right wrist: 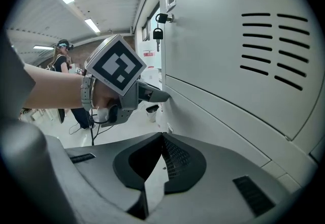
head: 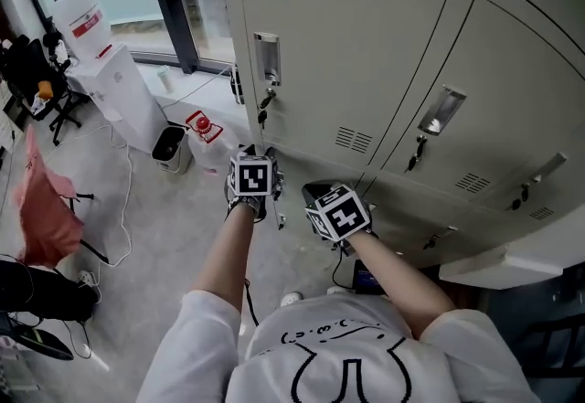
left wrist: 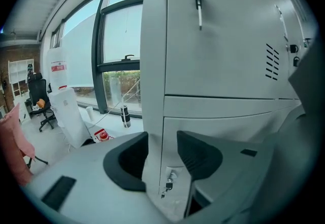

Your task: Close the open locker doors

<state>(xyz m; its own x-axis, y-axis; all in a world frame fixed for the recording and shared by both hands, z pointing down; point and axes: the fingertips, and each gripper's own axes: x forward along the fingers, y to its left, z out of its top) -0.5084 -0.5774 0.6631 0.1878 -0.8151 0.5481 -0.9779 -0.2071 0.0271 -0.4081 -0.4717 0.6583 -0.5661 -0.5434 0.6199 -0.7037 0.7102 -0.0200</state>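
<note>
A bank of grey lockers (head: 366, 54) fills the head view, its upper doors shut flat, with keys (head: 264, 105) hanging from the latches. My left gripper (head: 259, 180) is up against the bank's left corner at the lower row. In the left gripper view its jaws (left wrist: 162, 139) stand open, the corner post showing between them, and a lower door (left wrist: 228, 121) with a key (left wrist: 169, 184) is just beyond. My right gripper (head: 324, 202) hovers beside it, shut with nothing held (right wrist: 161, 137). A pale panel (head: 512, 259) juts out at lower right; I cannot tell if it is a door.
On the concrete floor to the left stand a white water dispenser (head: 114, 90), a black bin (head: 169, 143) and a red-capped item (head: 202, 126). A pink cloth (head: 46, 209), an office chair (head: 37, 72) and cables lie further left. A person (right wrist: 63, 58) stands behind.
</note>
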